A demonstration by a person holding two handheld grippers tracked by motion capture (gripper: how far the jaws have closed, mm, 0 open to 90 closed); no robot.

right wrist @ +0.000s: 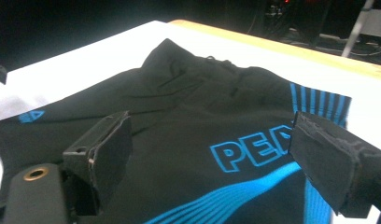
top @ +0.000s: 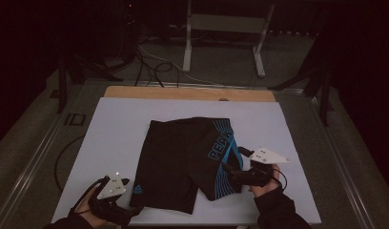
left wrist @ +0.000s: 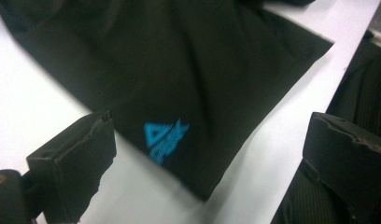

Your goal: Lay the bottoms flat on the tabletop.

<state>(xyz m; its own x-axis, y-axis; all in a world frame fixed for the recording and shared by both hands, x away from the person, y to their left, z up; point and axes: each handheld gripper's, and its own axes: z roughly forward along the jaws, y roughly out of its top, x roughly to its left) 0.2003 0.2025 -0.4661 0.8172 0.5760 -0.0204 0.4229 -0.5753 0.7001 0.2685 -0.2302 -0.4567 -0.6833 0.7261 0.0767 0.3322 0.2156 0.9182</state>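
We have both tools wide open: left gripper (top: pixel 128 210) at the near-left leg hem of the black shorts (top: pixel 183 157) lying flat mid-table, right gripper (top: pixel 229 171) over the right leg (likely a fold); next, pinch fabric.

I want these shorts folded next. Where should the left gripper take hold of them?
Probably the near hem corner of the leg with the small blue logo, coming from the table's near-left. The shorts lie flat there, so one jaw must slide under the edge.
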